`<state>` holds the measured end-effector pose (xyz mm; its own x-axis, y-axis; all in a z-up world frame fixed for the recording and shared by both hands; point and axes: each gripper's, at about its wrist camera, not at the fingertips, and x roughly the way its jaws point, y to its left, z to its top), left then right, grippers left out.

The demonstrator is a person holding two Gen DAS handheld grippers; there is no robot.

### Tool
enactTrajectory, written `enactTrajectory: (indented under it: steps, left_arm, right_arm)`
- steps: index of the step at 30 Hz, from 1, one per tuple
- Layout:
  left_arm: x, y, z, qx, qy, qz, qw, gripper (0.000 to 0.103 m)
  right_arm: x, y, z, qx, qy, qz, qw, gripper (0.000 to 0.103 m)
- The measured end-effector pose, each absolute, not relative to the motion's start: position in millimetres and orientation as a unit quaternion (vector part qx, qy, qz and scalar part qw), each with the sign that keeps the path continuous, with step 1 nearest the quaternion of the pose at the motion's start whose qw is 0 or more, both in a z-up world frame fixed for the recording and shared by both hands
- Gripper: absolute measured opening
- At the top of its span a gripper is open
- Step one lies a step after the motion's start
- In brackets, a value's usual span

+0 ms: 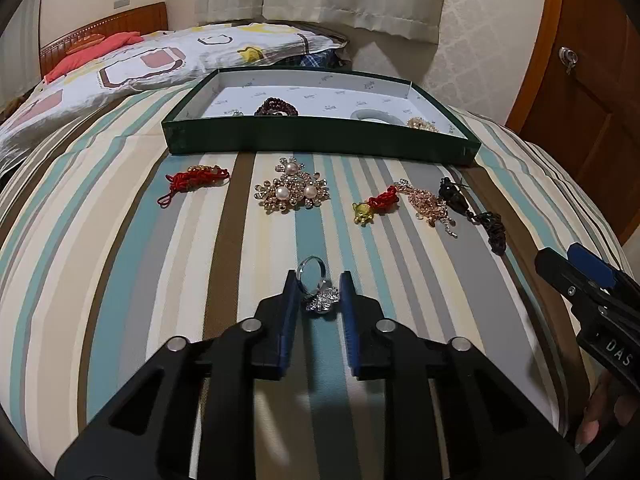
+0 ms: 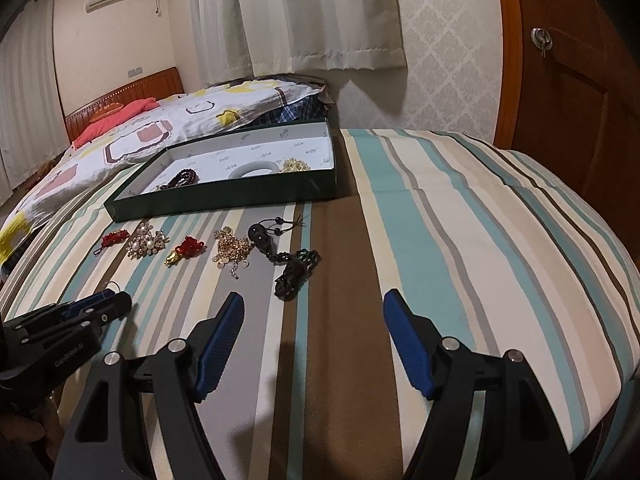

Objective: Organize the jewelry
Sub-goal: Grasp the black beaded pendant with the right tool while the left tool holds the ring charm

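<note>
Jewelry lies on a striped bed [image 1: 120, 264], some already in a green box [image 1: 320, 136] at twelve o'clock from the left tongs [image 1: 319, 280]. Inside the box show dark beads [image 1: 276, 107], a pale bangle [image 1: 374, 116] and a gold piece [image 1: 422, 124]. In a row before the box lie a red knot [image 1: 192, 182] at eleven o'clock, a pearl brooch [image 1: 292, 190] at twelve, then a red charm [image 1: 376, 206], a gold chain [image 1: 430, 206] and black cord [image 1: 476, 212] toward one o'clock. The left tongs stand narrow, their pads [image 1: 289, 304] pressing a silver ring [image 1: 316, 286] on the bed. The right tongs [image 2: 314, 312] stand wide with nothing between them, the black cord at eleven o'clock from them.
</note>
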<state>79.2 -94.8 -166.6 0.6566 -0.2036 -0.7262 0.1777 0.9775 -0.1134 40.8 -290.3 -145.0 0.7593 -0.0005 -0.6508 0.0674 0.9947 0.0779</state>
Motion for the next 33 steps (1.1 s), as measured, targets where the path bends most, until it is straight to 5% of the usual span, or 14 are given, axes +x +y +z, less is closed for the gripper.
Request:
enactTrajectory:
  steps: [18,33]
  left_arm:
    - [90,-51,-150,-0.038,0.382,-0.072,0.92,0.02]
    - [109,-6,-147,-0.063,0.383,-0.026,0.921,0.02]
  right_arm:
    - [69,-277,-144,0.031,0.366,-0.012,0.93,0.07]
    - [126,-268,-153,0.02,0.41,0.007,0.912,0.048]
